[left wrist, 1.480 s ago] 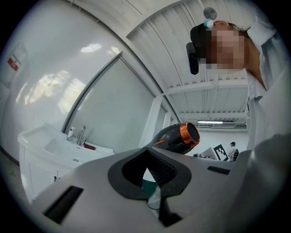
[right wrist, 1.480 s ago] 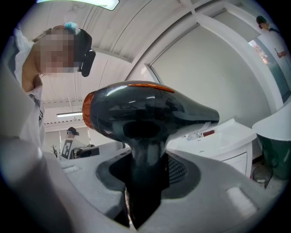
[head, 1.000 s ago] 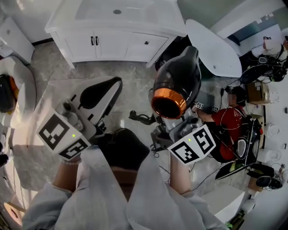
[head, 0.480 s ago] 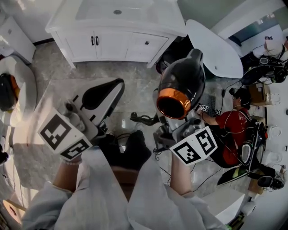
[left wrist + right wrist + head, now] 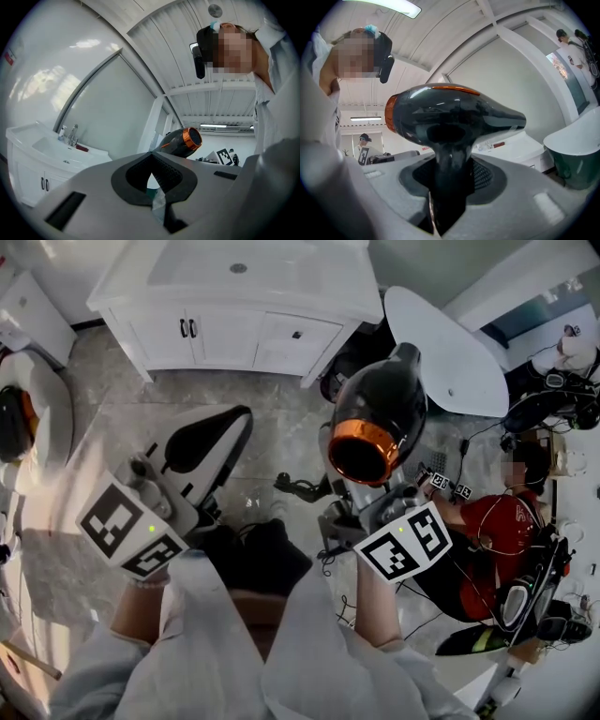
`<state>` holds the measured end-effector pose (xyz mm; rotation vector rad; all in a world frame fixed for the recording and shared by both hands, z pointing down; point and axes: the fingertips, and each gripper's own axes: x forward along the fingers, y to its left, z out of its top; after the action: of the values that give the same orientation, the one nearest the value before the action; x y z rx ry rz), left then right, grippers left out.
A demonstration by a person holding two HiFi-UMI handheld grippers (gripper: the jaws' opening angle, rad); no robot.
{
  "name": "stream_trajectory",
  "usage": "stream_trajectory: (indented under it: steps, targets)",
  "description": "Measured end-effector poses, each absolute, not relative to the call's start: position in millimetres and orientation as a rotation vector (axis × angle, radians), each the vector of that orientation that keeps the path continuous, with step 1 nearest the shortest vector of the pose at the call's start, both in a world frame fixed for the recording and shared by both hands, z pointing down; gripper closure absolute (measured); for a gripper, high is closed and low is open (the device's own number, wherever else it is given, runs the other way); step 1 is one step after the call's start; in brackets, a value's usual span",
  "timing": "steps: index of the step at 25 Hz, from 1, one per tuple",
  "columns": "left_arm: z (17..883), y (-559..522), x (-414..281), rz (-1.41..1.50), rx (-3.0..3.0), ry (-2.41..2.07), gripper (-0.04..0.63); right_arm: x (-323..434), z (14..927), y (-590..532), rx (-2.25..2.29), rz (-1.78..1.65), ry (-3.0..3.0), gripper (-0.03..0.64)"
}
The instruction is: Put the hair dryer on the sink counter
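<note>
Head view, hair dryer — handle hidden

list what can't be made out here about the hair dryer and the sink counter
- Hair dryer handle: head view, hidden under the dryer's own body; right gripper view, lower end buried between the jaws of the right gripper.
- Sink counter: head view, its back part is cut off by the top edge.
- Small items beside the faucet: left gripper view, too small to name.

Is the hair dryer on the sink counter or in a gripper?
Held: the right gripper clamps the hair dryer by its handle.
</note>
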<state>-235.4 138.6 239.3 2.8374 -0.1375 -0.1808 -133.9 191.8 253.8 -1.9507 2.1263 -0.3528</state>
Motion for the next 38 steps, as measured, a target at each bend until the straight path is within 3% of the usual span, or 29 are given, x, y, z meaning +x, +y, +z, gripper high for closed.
stream_trajectory:
  steps: [26, 38]
  targets:
    - [236.0, 168.8, -96.8, -0.208, 2.845, -0.411, 0.592, 18.9, 248.6, 206.5, -1.775, -0.341, 2.291, 0.46]
    - [235.2, 174.2, -70.9, -0.173, 2.857, -0.436, 0.592, 45.6, 254.7, 206.0, -1.76, -0.366, 2.303, 0.46]
